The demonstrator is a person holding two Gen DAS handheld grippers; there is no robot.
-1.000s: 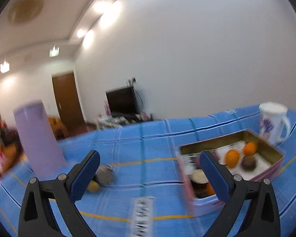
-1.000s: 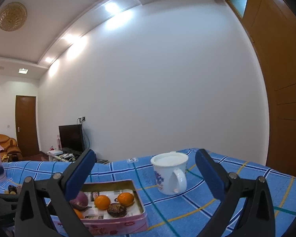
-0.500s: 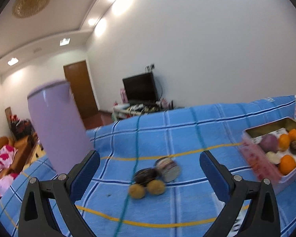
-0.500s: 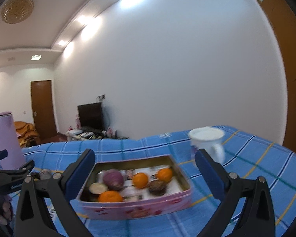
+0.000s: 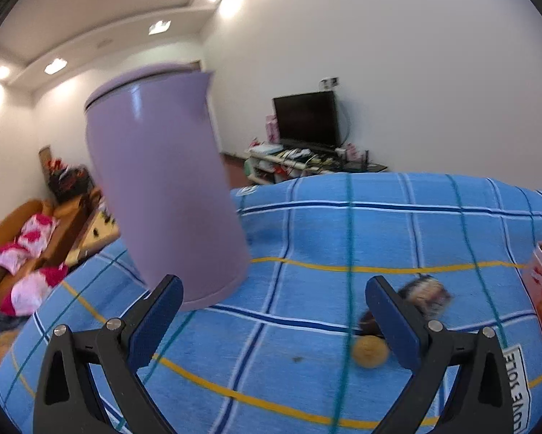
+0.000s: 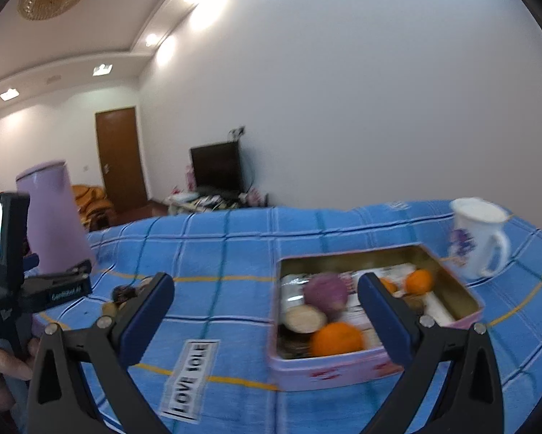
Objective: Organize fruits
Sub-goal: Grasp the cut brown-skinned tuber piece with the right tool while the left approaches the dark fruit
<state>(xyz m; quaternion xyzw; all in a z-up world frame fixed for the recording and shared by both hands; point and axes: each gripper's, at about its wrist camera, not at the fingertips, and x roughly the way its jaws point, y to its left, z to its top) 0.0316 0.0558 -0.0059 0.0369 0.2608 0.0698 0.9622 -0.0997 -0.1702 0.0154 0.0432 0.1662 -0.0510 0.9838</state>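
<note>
progress: mid | tin on tabletop right already holds oranges, purple fruit | loose fruits remain left near purple jug, blurred, maybe three | left claw wide, empty | right claw wide, empty

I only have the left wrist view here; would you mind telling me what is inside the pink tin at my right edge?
Observer: The tin holds a purple fruit, oranges such as the front one, and a pale cut piece.
Operator: Thank you. Is anything beyond the tin?
Observer: A white mug stands on the cloth behind its far right corner.
Operator: And is the right gripper carrying something?
Observer: No, the right gripper is open and empty, aimed toward the tin's left end.
</note>
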